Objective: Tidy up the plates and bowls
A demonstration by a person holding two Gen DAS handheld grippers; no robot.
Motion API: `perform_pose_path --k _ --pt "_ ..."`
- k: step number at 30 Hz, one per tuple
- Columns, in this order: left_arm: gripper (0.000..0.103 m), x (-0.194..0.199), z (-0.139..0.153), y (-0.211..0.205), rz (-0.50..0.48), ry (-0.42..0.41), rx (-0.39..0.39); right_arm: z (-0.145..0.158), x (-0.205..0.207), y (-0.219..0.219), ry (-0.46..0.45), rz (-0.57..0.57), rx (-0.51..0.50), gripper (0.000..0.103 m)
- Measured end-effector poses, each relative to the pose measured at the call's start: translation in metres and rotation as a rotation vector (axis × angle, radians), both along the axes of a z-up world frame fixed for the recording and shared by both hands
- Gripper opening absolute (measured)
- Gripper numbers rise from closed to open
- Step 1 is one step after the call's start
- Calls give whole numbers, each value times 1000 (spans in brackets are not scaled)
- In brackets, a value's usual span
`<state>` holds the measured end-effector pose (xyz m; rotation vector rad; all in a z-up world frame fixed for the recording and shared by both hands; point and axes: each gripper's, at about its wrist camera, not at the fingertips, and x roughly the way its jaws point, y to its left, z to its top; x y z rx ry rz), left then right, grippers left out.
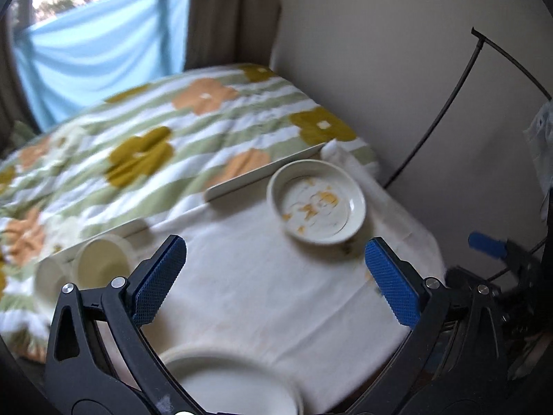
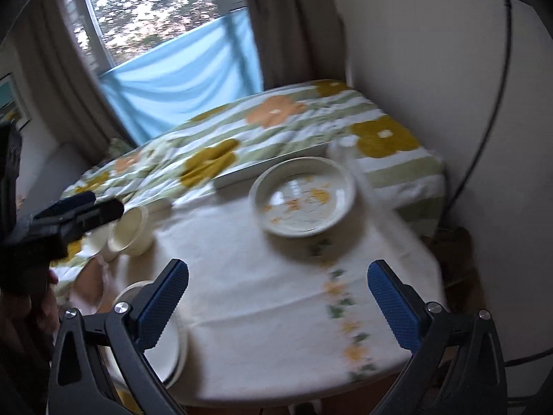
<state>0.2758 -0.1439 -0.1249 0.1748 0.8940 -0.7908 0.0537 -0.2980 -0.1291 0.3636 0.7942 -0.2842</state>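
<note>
White plate (image 1: 231, 385) sits just below our left gripper (image 1: 276, 280) — jaws spread wide, nothing between them. Right gripper (image 2: 278, 302) likewise fully open and empty. Soiled dish (image 1: 316, 200) lies ahead of both on the desk (image 1: 242, 294); two cups (image 1: 98, 263) off to the left. We judge the dish stiff, breakable, slick where smeared — grip its raised rim, near side.

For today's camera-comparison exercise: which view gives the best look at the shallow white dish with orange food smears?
The right wrist view shows the shallow white dish with orange smears best: larger, nearer the centre, rim fully visible. The left wrist view also shows the whole dish, but smaller and further off.
</note>
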Motion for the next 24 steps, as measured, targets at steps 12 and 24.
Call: perform_pose_path --k 12,24 --pt "74 99 -106 -126 -203 179 137 -80 63 -80 103 -141 184 103" --pt "38 129 -178 -152 -244 294 203 -138 107 -106 152 -159 246 58"
